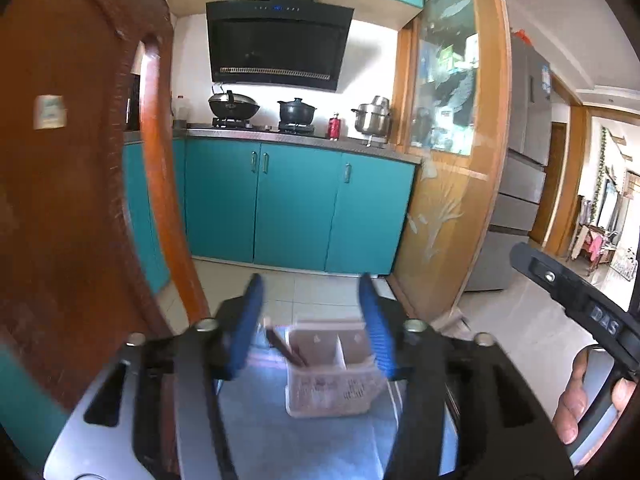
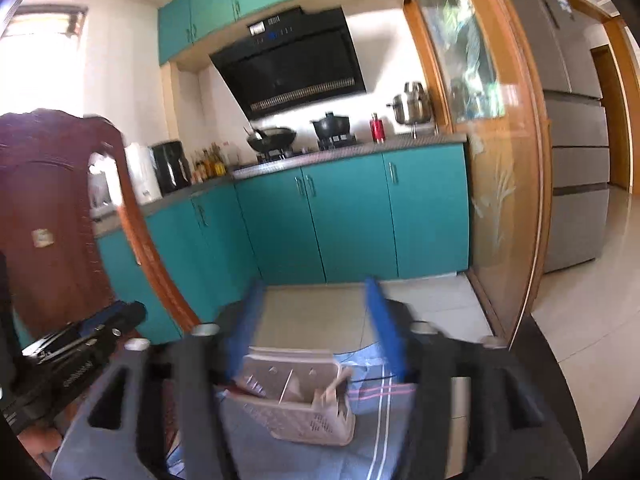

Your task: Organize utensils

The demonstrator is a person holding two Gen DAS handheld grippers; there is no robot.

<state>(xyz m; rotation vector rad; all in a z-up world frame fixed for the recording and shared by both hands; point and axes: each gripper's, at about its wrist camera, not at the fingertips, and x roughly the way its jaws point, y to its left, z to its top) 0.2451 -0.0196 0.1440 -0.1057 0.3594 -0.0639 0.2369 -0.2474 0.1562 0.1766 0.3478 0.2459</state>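
A pale perforated plastic utensil basket [image 1: 328,384] with a centre divider stands on a blue cloth, low in both views [image 2: 296,408]. Dark chopsticks [image 1: 286,350] lean in its left compartment. Light wooden utensils [image 2: 330,392] stand in its right compartment. My left gripper [image 1: 310,292] is open and empty, raised above and in front of the basket. My right gripper [image 2: 316,292] is open and empty, also raised over the basket. The right gripper's body shows at the right edge of the left wrist view [image 1: 580,304], held by a hand.
A brown wooden chair back [image 1: 80,168] stands close on the left [image 2: 60,216]. Teal kitchen cabinets [image 1: 296,204] with pots on a stove are ahead. A wood-framed glass partition [image 2: 500,160] and a grey fridge [image 2: 576,120] stand to the right. The blue striped cloth [image 2: 384,412] covers the table.
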